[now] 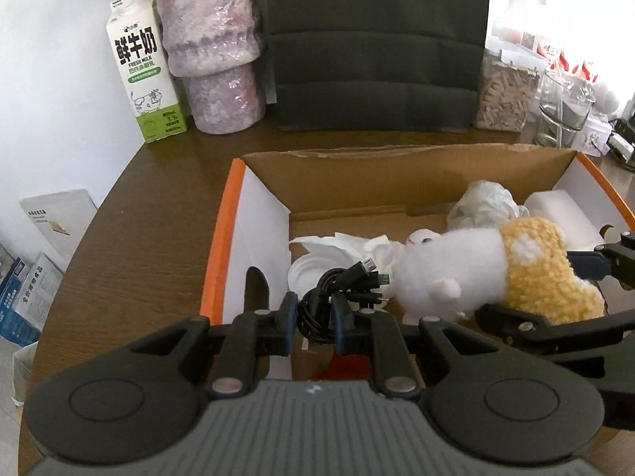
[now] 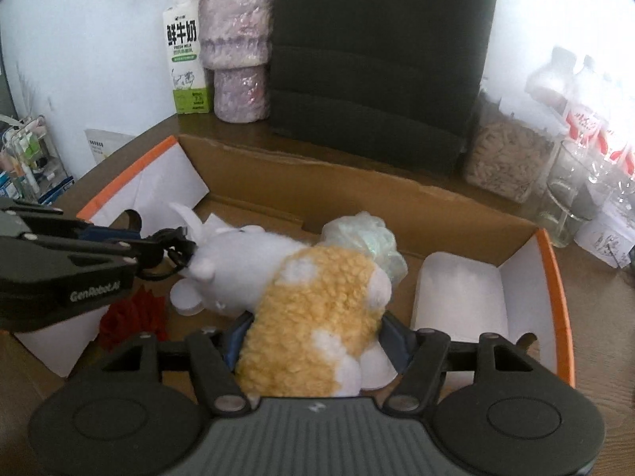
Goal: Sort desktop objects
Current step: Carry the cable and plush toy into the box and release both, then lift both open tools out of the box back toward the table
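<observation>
An open cardboard box (image 1: pixel 222 238) with orange rims sits on the brown table. Over its left part my left gripper (image 1: pixel 315 309) is shut on a bundle of black cable (image 1: pixel 341 277), whose plugs stick out toward the toy. In the right wrist view that left gripper (image 2: pixel 178 250) comes in from the left with the cable (image 2: pixel 170 246) at the toy's head. A white and yellow plush toy (image 2: pixel 317 297) lies on its side inside the box (image 2: pixel 555 297). My right gripper (image 2: pixel 317 333) is shut on its yellow rear, a blue pad on each side. The left wrist view shows the plush toy (image 1: pixel 448 269) from the left.
The box also holds white tissue (image 1: pixel 345 246), a white lid (image 1: pixel 309 273), a crumpled plastic bag (image 1: pixel 484 202), a white foam block (image 2: pixel 460 293) and something red (image 2: pixel 131 317). Behind it stand a milk carton (image 1: pixel 143 71), a purple vase (image 1: pixel 214 39), a dark bag (image 1: pixel 377 39), a pellet jar (image 1: pixel 504 95) and a glass (image 1: pixel 563 115).
</observation>
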`<state>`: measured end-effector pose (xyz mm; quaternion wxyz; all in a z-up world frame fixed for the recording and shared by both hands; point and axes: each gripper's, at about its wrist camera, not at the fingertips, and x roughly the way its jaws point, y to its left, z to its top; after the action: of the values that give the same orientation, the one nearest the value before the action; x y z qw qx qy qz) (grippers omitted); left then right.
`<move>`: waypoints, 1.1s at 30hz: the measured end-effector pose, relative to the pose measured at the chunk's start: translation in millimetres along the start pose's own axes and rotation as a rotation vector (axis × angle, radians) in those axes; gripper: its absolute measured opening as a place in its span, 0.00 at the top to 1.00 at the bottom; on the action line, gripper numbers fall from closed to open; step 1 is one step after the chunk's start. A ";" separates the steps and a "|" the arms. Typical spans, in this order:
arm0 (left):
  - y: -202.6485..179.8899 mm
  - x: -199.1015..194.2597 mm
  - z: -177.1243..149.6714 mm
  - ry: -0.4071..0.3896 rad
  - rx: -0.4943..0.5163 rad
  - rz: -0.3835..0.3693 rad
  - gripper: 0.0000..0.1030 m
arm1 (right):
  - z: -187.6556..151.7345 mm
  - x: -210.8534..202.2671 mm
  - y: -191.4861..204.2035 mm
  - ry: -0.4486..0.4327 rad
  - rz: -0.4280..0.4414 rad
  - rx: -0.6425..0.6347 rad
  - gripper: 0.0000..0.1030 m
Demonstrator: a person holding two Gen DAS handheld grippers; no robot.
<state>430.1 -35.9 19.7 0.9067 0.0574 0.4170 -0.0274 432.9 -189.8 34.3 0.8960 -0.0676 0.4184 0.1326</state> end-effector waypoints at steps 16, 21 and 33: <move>-1.6 -63.6 -12.6 -0.163 0.002 -0.022 0.11 | -8.1 -55.9 -0.3 -0.087 -0.014 -0.003 0.08; 3.3 -113.2 -34.3 -0.282 0.005 -0.021 0.00 | -26.5 -99.9 -1.5 -0.171 -0.023 -0.007 0.01; 5.2 -165.8 -110.7 -0.299 -0.052 -0.034 0.00 | -117.3 -178.6 -8.3 -0.287 -0.030 0.050 0.00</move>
<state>239.4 -16.3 74.6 0.9593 0.0223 0.2788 -0.0403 239.7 -257.4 96.3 0.9499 -0.0317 0.2880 0.1170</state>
